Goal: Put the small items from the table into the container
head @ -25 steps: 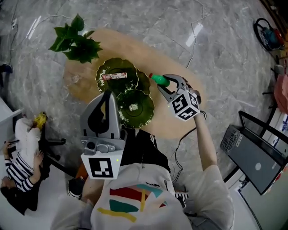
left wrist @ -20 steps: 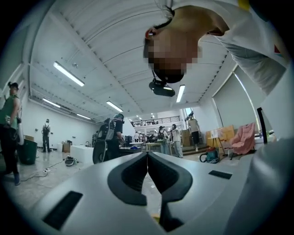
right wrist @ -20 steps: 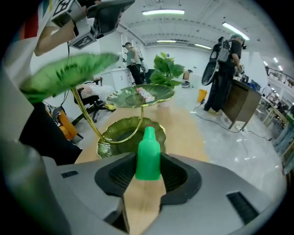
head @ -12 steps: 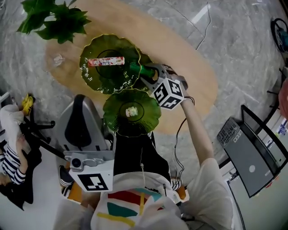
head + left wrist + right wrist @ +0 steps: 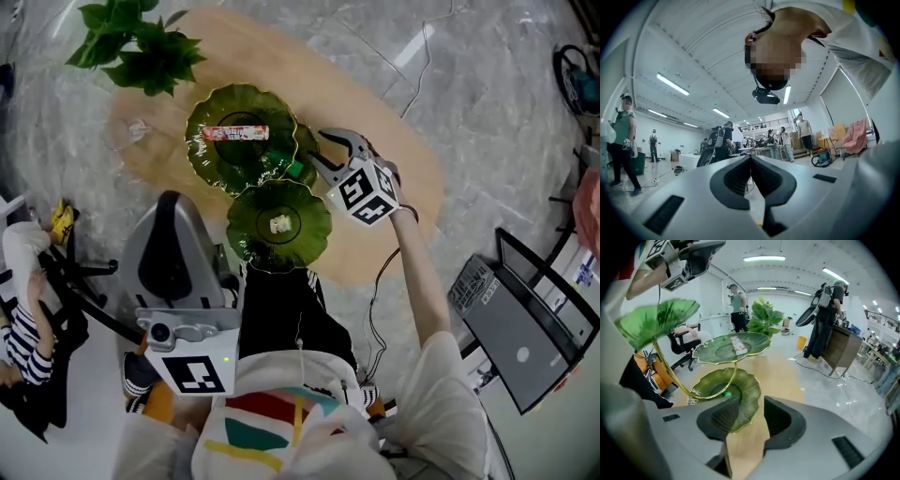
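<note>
Grey marble floor all round, and on it an oval wooden table. At the table's far left, a leafy plant. In the middle, the container: a tiered stand of green leaf-shaped dishes on a gold wire frame, with a far dish, a near dish and, lower and to the right, partly hidden, a lowest dish.

Left gripper held near the body, well apart from the table, pointing out level into the room; jaws pressed together, nothing between. Right gripper tilted down at the right side of the stand, just over the lowest dish; jaws apart at a middling width, with only that dish's rim and bare tabletop between, so empty.

Smaller things: a long candy packet lying in the far dish, a white piece in the middle of the near dish, a green piece in the lowest dish just beside the right jaws. Alone on the tabletop, near the plant and well apart from the stand, a crumpled pale scrap.

Judged as the end of a drop-off into the lowest dish. Next, probably: lift the right gripper clear of the wire frame without knocking the dishes, carry it far left to the scrap, close low on something thin and light.
</note>
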Available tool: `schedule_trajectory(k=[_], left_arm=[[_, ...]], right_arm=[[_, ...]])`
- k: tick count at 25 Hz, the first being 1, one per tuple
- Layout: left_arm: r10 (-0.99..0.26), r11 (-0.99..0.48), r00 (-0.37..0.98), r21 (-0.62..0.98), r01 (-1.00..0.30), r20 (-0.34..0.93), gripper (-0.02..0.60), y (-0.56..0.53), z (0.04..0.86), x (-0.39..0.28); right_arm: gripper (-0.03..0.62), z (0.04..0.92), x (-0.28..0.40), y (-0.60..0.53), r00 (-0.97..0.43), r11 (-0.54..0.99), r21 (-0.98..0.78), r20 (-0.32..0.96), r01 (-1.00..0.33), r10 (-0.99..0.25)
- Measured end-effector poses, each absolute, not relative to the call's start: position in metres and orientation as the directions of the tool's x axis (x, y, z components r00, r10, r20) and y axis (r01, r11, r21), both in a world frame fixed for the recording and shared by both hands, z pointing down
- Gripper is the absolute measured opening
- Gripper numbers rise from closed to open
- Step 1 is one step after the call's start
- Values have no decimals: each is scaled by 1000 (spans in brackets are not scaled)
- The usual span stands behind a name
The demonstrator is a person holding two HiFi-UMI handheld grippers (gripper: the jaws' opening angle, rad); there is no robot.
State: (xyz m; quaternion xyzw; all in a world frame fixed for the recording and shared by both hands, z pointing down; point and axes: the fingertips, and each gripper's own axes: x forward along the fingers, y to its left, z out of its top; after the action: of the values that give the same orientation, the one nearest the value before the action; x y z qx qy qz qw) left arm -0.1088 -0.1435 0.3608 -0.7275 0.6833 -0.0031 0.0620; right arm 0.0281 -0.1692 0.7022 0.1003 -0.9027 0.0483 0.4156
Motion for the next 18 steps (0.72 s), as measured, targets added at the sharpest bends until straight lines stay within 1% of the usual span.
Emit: schedule_trajectory(k=[4,7,8,9,10,12,14,16,18], left_arm=[[-987,-39,52,-86,-996,-154,9,-134,301,-113],[-977,-52,75,-118,-992,-199,9,-132,262,-111],[-974,-62,86,-120,-991,-209,9,-130,249,-110],[-971,-73,97,-118,-990,-217,9,-127,237,-108],[-969,-85,109,-113,-990,-222,9,-122,226,-105],[-967,-111,130,-98,-989,-217,9,-113,211,-98],[-967,-125,139,-78,-989,-215,9,-107,202,-95],[-962,-125,141,-80,-989,-236,9,-103,194,-95],[-952,-139,162,-105,-985,-259,9,-102,187,-92]], right_arm=[[170,638,55,-194,-607,938,45,752,-342,-258],[169,565,61,-216,-617,899,119,688,-423,-381],[144,538,62,-219,-618,877,142,658,-460,-430],[62,510,63,-218,-615,849,156,625,-504,-480],[17,481,65,-213,-612,819,156,590,-552,-526],[14,424,68,-197,-617,757,115,507,-644,-602],[14,368,66,-180,-631,701,46,395,-712,-667],[14,325,59,-161,-626,653,-7,294,-757,-722],[14,298,51,-142,-620,633,-25,240,-773,-747]])
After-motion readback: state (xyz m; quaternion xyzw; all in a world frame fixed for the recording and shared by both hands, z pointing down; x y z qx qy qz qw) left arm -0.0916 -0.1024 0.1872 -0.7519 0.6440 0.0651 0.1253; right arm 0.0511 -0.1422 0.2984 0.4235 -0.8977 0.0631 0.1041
